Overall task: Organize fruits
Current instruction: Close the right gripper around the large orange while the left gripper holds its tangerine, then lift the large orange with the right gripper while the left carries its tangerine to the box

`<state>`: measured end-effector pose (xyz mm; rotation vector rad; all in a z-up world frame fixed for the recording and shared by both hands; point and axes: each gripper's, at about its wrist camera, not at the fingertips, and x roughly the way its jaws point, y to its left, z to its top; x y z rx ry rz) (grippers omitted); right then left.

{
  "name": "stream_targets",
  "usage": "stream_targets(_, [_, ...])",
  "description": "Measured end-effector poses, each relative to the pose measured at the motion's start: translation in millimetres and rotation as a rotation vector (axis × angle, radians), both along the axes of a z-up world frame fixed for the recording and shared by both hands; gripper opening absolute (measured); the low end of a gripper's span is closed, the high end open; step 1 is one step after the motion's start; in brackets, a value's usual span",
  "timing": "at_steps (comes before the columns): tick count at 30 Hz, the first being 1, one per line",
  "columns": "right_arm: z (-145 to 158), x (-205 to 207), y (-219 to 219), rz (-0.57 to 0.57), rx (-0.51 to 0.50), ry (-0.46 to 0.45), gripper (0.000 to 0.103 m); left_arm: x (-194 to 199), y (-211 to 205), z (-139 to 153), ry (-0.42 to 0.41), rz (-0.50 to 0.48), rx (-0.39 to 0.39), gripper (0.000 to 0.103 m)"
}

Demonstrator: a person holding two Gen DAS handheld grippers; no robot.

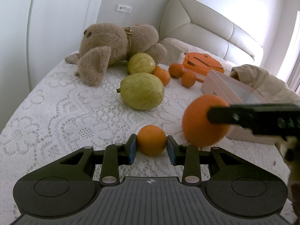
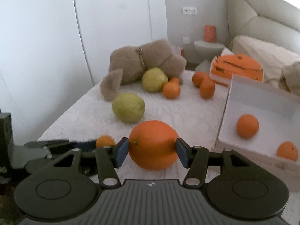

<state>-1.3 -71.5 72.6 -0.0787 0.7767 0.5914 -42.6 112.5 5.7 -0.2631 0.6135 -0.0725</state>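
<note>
My left gripper is shut on a small orange just above the lace bedcover. My right gripper is shut on a large orange; the large orange also shows in the left wrist view, held beside the white box. The white box holds two small oranges. Two green-yellow guavas and three small oranges lie farther back on the bed.
A brown plush toy lies at the back left by the guavas. An orange plastic object sits behind the box near a beige pillow. The padded headboard stands behind. A bedside table carries an orange item.
</note>
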Motion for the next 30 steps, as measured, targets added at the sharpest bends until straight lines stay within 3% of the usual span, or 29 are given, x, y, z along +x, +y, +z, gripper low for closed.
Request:
stream_targets(4, [0.0,14.3,13.9,0.003,-0.016,-0.019,0.058,0.0,-0.3,0.1,0.0,0.0,-0.002,0.039])
stream_targets(9, [-13.5,40.6,30.0,-0.028,-0.092,-0.008,0.08,0.3,0.5,-0.1,-0.001,0.0,-0.011,0.039])
stream_targets(18, [-35.4,62.6,44.0,-0.053,-0.171,-0.004,0.081,-0.2,2.9,-0.5,-0.002,0.0,-0.023,0.039])
stream_targets(22, [-35.1,62.3,42.8,-0.077,-0.184,-0.029,0.07,-0.2,2.6,-0.5,-0.002,0.0,-0.022,0.039])
stream_targets(23, [-33.0,63.1,40.4,-0.082,-0.175,-0.027,0.061,-0.2,2.9,-0.6,-0.001,0.0,-0.023,0.039])
stream_targets(24, [-29.5,63.1,37.3,-0.085,-0.161,-0.025,0.044,0.0,2.9,-0.6,-0.001,0.001,-0.024,0.039])
stream_targets(27, [-18.0,61.9,30.7,-0.081,-0.133,-0.012,0.026,0.8,3.1,-0.7,0.002,0.002,-0.029,0.039])
stream_targets(30, [-11.6,62.9,28.8,-0.046,-0.122,0.01,0.026,1.2,3.0,0.0,0.005,0.001,-0.028,0.039])
